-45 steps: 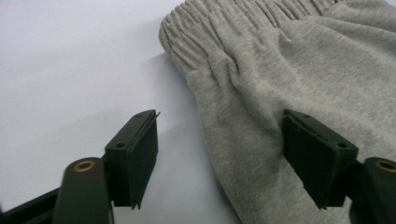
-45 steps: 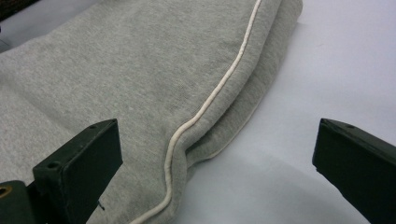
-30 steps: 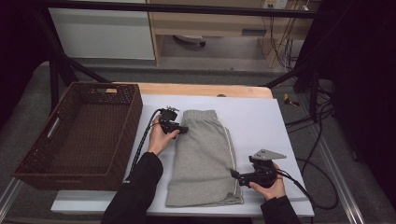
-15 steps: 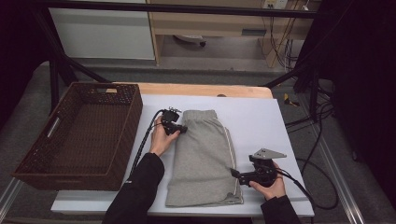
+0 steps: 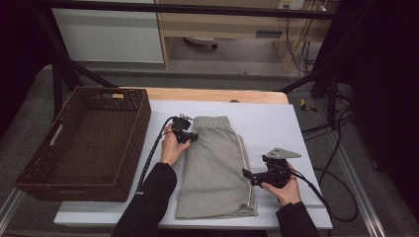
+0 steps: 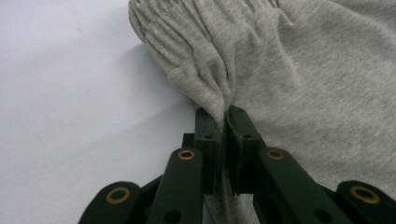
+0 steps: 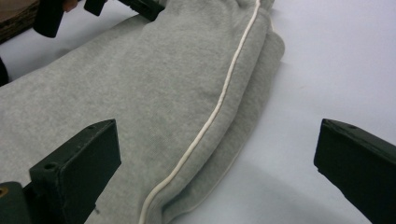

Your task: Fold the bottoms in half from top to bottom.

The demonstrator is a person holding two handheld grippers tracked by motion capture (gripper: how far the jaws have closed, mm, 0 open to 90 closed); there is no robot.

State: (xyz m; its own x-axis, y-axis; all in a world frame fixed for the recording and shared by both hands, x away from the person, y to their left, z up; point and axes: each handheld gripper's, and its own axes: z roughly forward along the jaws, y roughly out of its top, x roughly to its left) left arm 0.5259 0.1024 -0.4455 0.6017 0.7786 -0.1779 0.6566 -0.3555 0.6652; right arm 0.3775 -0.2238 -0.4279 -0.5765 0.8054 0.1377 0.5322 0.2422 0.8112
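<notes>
Left claw [image 6: 223, 140]: jaws clamped on a pinched fold of the shorts' [image 5: 217, 165] gathered waistband edge.
Right claw [image 7: 217, 172]: jaws wide apart, straddling the shorts' piped side seam [image 7: 219, 105].
Shorts: grey, folded, flat on the white surface [image 5: 276, 123] between both claws.
Basket [image 5: 84, 143]: brown, beyond the left claw.
Writing: none readable.

shorts [image 5: 217, 168] mid-table [image 5: 276, 123], basket [image 5: 84, 143] on their left, half over the table edge

Left gripper [image 5: 191, 137] jaws pinched tight together; right gripper [image 5: 245, 173] jaws spread wide.
</notes>
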